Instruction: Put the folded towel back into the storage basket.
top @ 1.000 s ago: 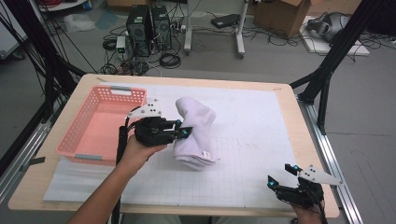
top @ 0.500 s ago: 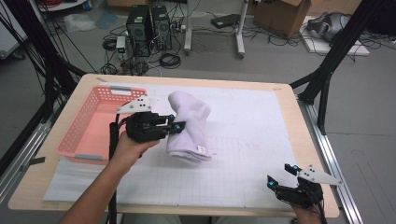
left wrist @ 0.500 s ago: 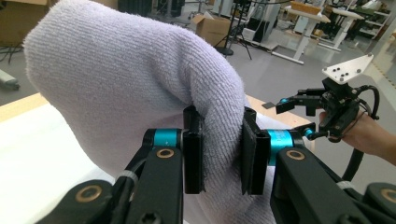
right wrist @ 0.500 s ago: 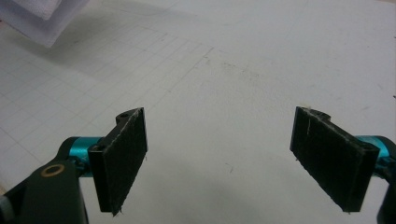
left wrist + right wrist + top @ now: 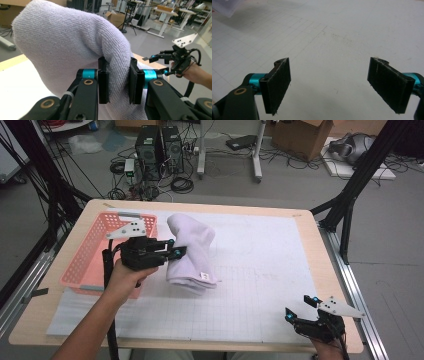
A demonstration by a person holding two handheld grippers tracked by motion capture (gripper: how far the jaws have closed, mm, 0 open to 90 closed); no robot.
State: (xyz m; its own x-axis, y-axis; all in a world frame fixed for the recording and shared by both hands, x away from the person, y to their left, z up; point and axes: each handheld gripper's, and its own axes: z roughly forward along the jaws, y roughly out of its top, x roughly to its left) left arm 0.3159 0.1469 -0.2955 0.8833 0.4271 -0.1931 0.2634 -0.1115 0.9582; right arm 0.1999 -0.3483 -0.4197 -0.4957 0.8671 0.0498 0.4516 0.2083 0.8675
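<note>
A folded pale lilac towel (image 5: 192, 252) hangs lifted above the white gridded mat (image 5: 260, 270), just right of the pink basket (image 5: 97, 250). My left gripper (image 5: 172, 249) is shut on the towel's left side, and the cloth droops below it with a small tag showing. In the left gripper view the two black pads pinch a thick fold of the towel (image 5: 75, 42), with the left gripper (image 5: 118, 80) squeezed around it. My right gripper (image 5: 302, 307) rests at the table's near right edge, open, with nothing between its pads (image 5: 278, 85) in the right gripper view, where the right gripper (image 5: 329, 87) faces bare mat.
The pink mesh basket stands on the table's left side, close beside my left hand. The wooden table (image 5: 330, 265) has a black frame post at its right. Computer towers (image 5: 160, 147) and cables lie on the floor beyond the far edge.
My left gripper has carried the towel leftward toward the basket and a little higher. The right gripper has stayed where it was.
</note>
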